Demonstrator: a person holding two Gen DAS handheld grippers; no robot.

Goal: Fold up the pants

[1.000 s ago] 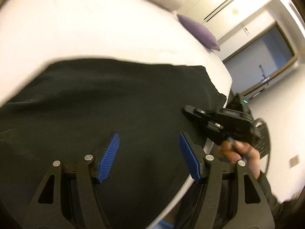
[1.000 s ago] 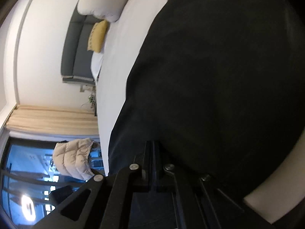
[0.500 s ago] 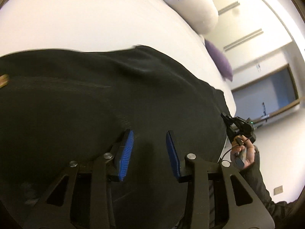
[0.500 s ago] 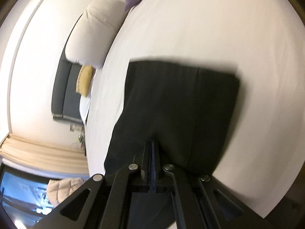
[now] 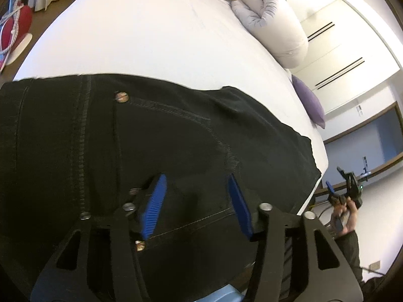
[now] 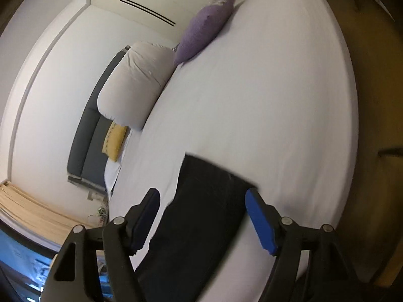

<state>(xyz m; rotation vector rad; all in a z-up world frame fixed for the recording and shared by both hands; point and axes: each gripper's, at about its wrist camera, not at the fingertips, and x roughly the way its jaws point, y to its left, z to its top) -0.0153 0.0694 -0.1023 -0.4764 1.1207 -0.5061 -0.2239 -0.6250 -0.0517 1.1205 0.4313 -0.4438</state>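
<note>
We see the black pants (image 5: 156, 146) lying flat on the white bed (image 5: 141, 32), along its near edge. In the left wrist view the garment runs crosswise, its long axis from left to right, and its right end (image 5: 306, 156) stops just short of the bed's corner. A metal rivet (image 5: 121, 98) sits by a stitched pocket seam near the left part, so we take that side for the waist end. The far edge of the cloth runs roughly parallel to the near edge of the bed.

Our left tongs (image 5: 197, 206) hover over the near part of the pants with their blue pads (image 5: 154, 206) spread apart, and nothing is between them. We cannot tell whether the pads touch the cloth.

Our right tongs (image 6: 202, 222) are also spread wide and grip nothing. In the right wrist view the pants (image 6: 201, 226) appear as a narrow dark band that points away from the camera, and its squared far end (image 6: 219, 171) lies between the two pads. In the left wrist view we see the right tongs (image 5: 338, 183) held in a hand (image 5: 346, 216) off the bed, beyond the corner and apart from the cloth.

At the head of the bed lie a white pillow (image 6: 133, 85), a purple cushion (image 6: 204, 26) and a yellow cushion (image 6: 114, 142).
</note>
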